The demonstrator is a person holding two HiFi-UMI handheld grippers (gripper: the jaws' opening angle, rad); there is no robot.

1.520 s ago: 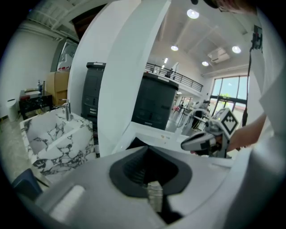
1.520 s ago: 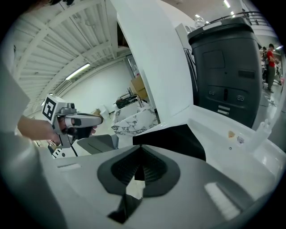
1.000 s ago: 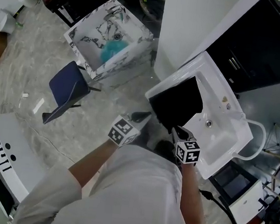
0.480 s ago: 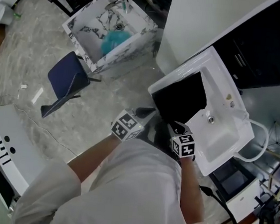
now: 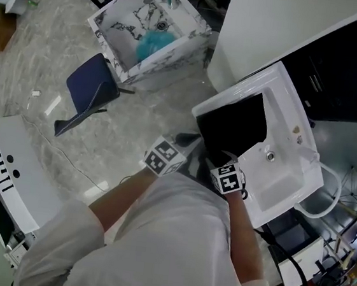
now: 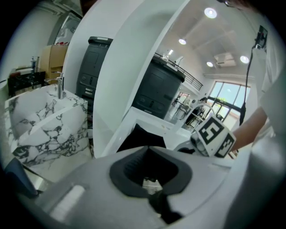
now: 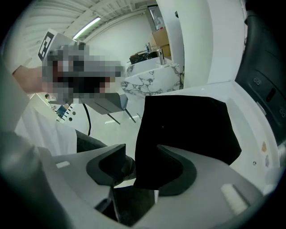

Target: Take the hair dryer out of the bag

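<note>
Lying in the white sink (image 5: 290, 159), black bag (image 5: 235, 123) has its near edge between right gripper (image 7: 140, 163) jaws, which have just been opening wide, not clamping it. Left gripper (image 6: 153, 179) fully closed, empty. Hair dryer not visible in any view

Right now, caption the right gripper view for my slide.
Right gripper, jaws just opening, straddles the black bag on the white sink.
</note>
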